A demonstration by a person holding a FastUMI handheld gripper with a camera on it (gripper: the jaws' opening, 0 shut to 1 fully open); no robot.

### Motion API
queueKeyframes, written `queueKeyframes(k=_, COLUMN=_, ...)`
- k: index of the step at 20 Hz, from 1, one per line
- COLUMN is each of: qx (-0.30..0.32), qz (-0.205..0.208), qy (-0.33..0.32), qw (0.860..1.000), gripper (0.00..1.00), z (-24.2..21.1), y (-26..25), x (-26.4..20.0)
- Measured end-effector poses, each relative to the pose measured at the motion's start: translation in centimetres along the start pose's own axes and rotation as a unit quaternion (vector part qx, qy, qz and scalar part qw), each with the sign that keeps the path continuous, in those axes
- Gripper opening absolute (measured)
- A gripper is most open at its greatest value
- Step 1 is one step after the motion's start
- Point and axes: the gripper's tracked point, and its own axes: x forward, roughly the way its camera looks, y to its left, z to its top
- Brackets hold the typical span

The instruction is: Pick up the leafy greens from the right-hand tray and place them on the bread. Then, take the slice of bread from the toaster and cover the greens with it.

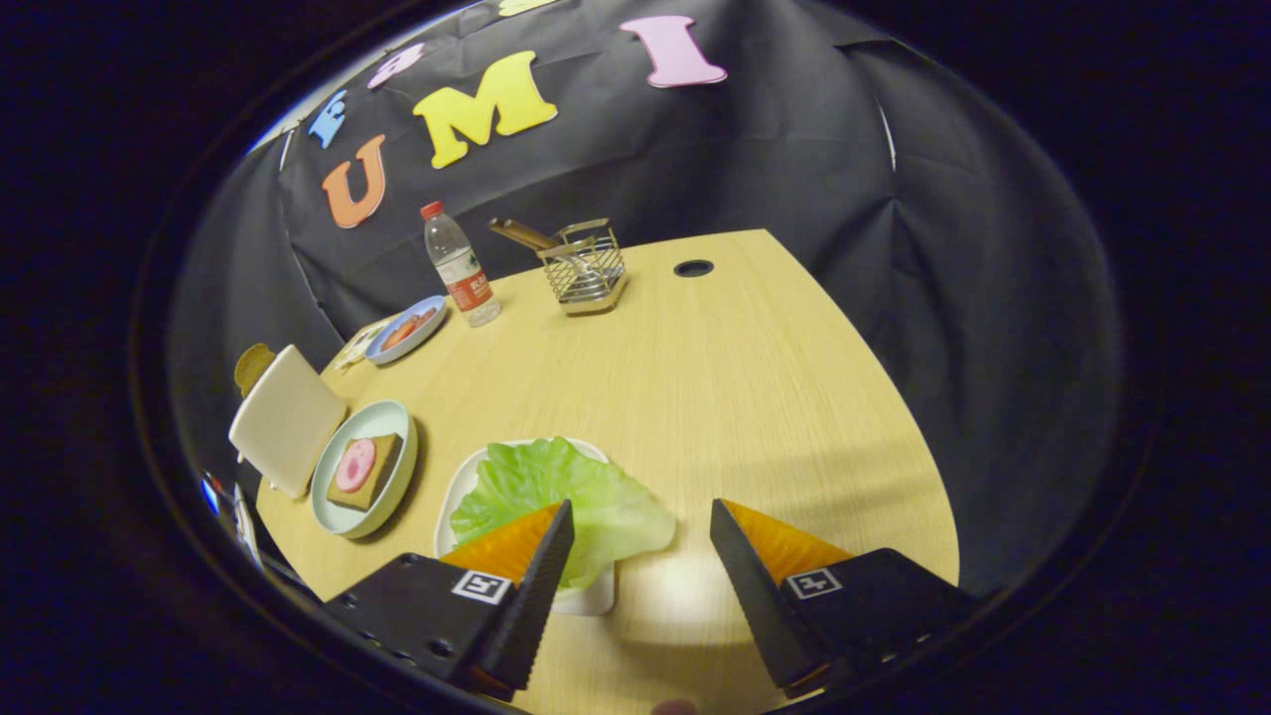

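Note:
A green lettuce leaf (561, 497) lies on a white tray (462, 487), spilling over its right rim. My gripper (640, 536) is open, hovering just above the near right edge of the leaf; one finger overlaps the leaf, the other stands over bare table. Left of the tray, a pale green plate (338, 506) holds a slice of bread (372, 477) topped with a pink round slice (354, 464). Further left stands a cream toaster (286, 422) with a slice of toast (252, 365) poking out of its top.
At the back of the wooden table (715, 387) stand a water bottle (459, 264), a wire rack (586, 270) with wooden handles, and a blue plate (405, 329) with food. A cable hole (693, 268) sits near the far edge. Black cloth walls surround the table.

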Motion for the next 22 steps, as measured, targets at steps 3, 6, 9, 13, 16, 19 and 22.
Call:
queueKeyframes(k=3, qx=0.009, qz=0.004, qy=0.015, qw=1.000, gripper=0.81, z=-0.5, y=0.2, x=0.9)
queueKeyframes(k=6, qx=0.016, qz=0.014, qy=0.027, qw=0.999, gripper=0.69, z=-0.9, y=0.7, x=1.4)
queueKeyframes(k=9, qx=0.016, qz=0.008, qy=0.026, qw=0.999, gripper=0.59, z=-0.7, y=0.7, x=1.4)
queueKeyframes(k=13, qx=0.008, qz=-0.002, qy=0.023, qw=1.000, gripper=0.26, z=-0.3, y=0.7, x=1.0)
queueKeyframes(k=16, qx=0.003, qz=-0.016, qy=0.024, qw=1.000, gripper=0.10, z=0.0, y=0.7, x=0.5)
queueKeyframes(k=19, qx=0.017, qz=-0.004, qy=0.017, qw=1.000, gripper=0.01, z=0.7, y=1.5, x=-0.5)
queueKeyframes(k=22, qx=0.049, qz=0.020, qy=0.010, qw=0.999, gripper=0.00, z=2.3, y=3.0, x=-2.6)
